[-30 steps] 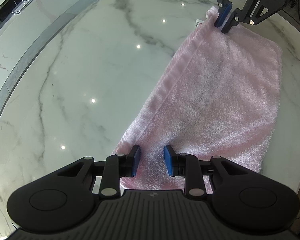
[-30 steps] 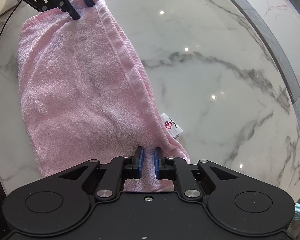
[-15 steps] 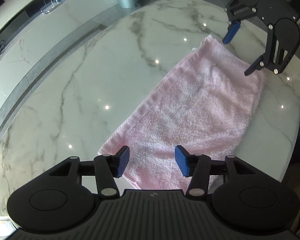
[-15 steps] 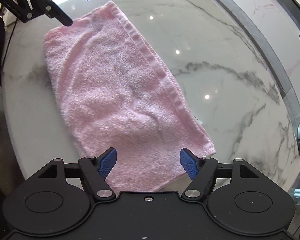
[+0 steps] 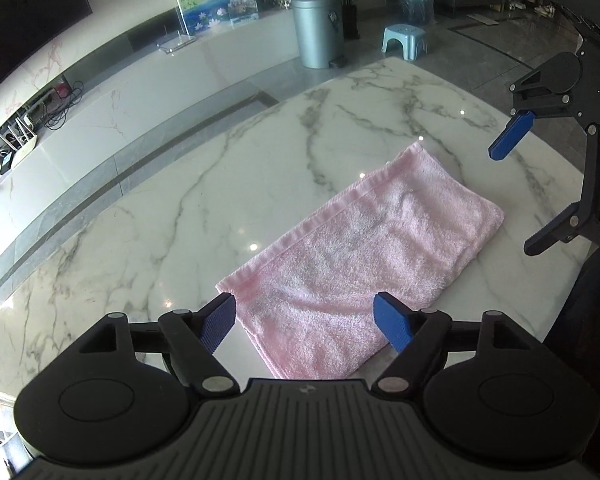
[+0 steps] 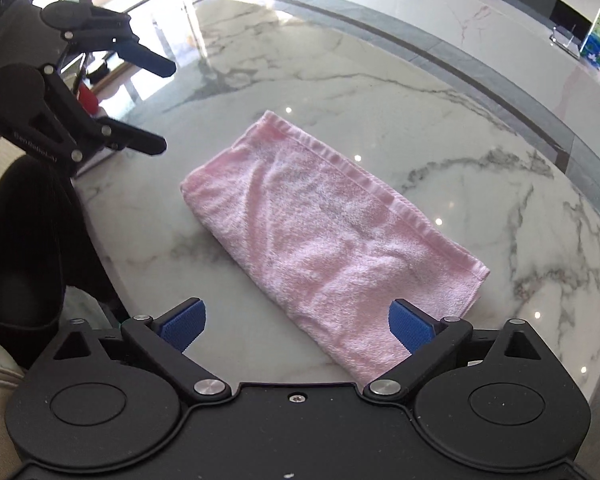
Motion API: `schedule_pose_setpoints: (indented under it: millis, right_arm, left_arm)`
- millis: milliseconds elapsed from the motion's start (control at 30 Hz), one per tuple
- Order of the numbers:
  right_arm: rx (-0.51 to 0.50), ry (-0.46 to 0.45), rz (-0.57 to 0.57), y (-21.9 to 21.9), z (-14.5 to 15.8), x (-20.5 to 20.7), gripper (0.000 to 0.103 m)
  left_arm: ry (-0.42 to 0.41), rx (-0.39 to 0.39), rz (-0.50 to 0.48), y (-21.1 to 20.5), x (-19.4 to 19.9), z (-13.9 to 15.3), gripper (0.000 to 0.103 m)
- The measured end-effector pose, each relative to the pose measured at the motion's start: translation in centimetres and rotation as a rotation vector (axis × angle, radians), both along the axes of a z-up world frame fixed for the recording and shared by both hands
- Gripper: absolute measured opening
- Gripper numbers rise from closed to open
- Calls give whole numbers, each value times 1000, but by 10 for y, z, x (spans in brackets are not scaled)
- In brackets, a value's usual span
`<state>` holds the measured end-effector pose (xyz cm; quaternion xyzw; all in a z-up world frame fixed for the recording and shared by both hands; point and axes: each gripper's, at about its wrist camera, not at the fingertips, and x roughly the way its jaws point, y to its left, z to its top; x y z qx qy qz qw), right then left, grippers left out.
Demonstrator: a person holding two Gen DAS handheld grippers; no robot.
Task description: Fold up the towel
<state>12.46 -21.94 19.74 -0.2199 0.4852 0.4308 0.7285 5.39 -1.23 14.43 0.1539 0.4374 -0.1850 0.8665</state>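
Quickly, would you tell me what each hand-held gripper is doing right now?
Left hand-held gripper: opening, empty, above the towel.
Right hand-held gripper: opening, empty.

A: How many towels?
B: One pink towel (image 5: 364, 256) on one marble table (image 5: 204, 208)
A: Grippers?
B: Two, left gripper (image 5: 305, 322) and right gripper (image 6: 297, 325); also one bin (image 5: 318, 30), one stool (image 5: 405, 39)

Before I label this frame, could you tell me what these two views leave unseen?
- Pink towel, left wrist view: near end hidden behind the left gripper body.
- Towel, right wrist view: near corner hidden behind the right gripper.
- Layers in the fold: uncountable in either view.
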Motion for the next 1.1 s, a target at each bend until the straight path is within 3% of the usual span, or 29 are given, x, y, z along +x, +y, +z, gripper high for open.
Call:
schedule_pose_setpoints:
  millis: [167,333,400,533,800,1100]
  right_arm:
    - [133,-116,-111,0,23,-23,101]
    - [264,-244,-231,-7,17,-54,102]
    - [340,-265,-318,-15,7,-65,102]
    - [392,-317,-413,-20,-12,-82,102]
    - [318,-458,-597,-20,-51,-109,102]
    - [312,-438,-755,-21,-91,-106,102]
  left_arm:
    - [-80,-158,70,4,-21,11,85]
    - [-160,-319,182,12,-50,-2,85]
    - [-173,-328,221,14,-58,-9,85]
    - [-195,-300,322,18,-68,-29,85]
    - [-229,-217,481,19,-82,-49,85]
    - [-239,-184,540,10,-92,-80,85]
